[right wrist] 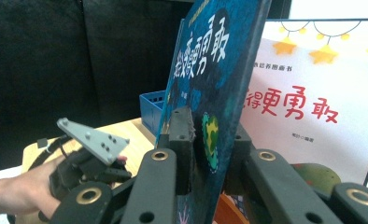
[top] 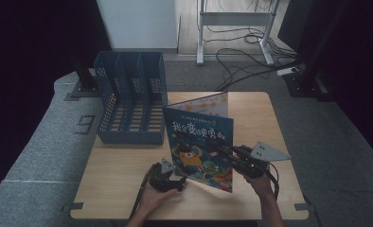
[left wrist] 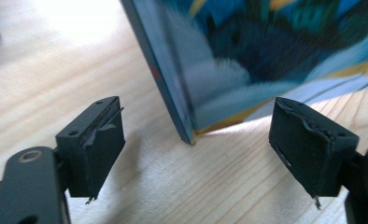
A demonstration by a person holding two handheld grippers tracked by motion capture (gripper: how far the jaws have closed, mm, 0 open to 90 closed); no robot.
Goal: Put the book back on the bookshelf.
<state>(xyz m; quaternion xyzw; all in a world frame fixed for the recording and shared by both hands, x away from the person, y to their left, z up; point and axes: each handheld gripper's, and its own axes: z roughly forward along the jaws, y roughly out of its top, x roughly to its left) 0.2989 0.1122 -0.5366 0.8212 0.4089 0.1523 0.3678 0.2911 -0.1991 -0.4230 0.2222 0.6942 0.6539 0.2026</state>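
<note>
My right tool (top: 232, 156) is clamped on the front cover of the book (top: 201, 142), which stands open on the worktop (top: 118, 165) beside the file rack (top: 130, 101). My left tool (left wrist: 196, 154) gapes around its bottom corner. Stiff, glossy, light; grip near the spine.

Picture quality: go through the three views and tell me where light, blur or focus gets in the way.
High view: dim, dark edges, yet the book reads clearly. Left gripper view: the book cover is blurred, the table glares white top left, the pads are sharp. Right gripper view: the cover is sharp, the background black.
</note>
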